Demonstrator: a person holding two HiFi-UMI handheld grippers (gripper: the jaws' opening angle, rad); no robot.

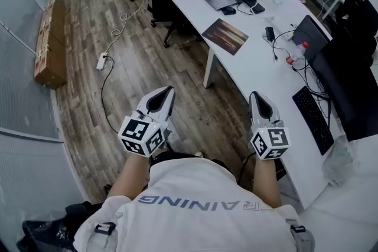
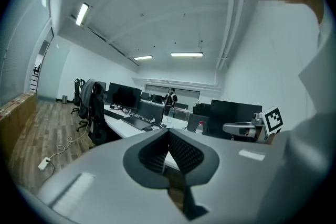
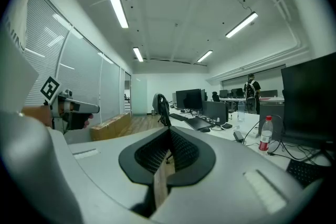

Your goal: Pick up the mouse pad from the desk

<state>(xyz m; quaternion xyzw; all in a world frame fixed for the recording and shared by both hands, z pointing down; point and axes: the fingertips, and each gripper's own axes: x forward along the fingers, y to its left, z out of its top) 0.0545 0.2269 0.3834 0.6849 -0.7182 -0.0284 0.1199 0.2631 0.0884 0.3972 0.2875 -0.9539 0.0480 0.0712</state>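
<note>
Both claws sit low and empty. The left gripper (image 1: pixel 169 93) has its jaws pressed together, and so does the right gripper (image 1: pixel 255 95), with nothing between the pads in either one. The mouse pad (image 1: pixel 225 36) lies flat on the desk (image 1: pixel 260 77), well ahead of both tips, inward of the right claw's line and across from the left's. The right looks nearer, so the reach is probably its job. The pad's long axis slants across that approach, with one corner close to the desk edge, and the jaws must spread first.
</note>
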